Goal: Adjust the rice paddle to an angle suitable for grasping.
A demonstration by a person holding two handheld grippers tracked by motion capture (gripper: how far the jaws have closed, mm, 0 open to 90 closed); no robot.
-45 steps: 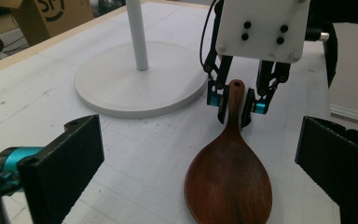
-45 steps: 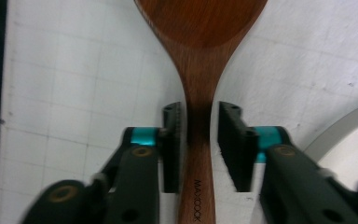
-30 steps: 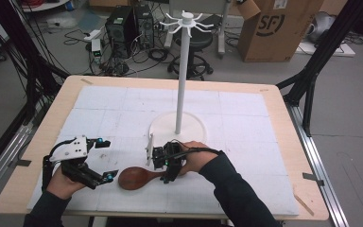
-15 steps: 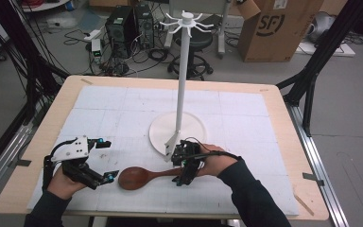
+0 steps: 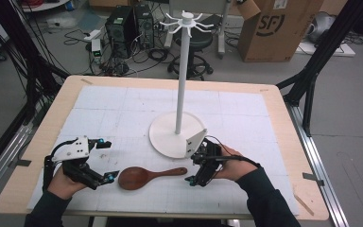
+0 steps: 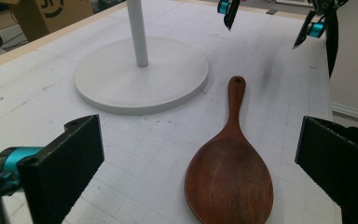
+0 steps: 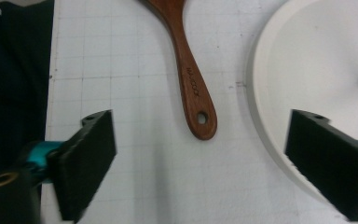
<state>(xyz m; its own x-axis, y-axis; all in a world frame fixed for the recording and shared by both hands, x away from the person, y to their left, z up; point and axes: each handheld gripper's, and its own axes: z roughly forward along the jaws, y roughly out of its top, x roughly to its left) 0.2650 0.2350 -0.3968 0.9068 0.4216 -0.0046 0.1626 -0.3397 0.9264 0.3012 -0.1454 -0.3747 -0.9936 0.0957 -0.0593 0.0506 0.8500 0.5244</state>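
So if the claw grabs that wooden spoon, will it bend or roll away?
Probably neither. The wooden spoon looks like one solid carved piece, so likely stiff. It lies flat on its broad bowl, so rolling seems unlikely. Grabbed by its thin handle end, the heavier-looking bowl might droop downward.

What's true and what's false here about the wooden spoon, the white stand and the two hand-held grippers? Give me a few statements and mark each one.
1. The wooden spoon lies flat on the table. True.
2. The right hand-held gripper is clamped on the spoon's handle. False: its jaws stand open, with the handle end between and ahead of them, untouched.
3. The left hand-held gripper is open, near the spoon's bowl. True.
4. The spoon hangs from a hook on the white stand. False: it lies on the table beside the stand's round base.
5. The spoon's handle end has a hole. True.
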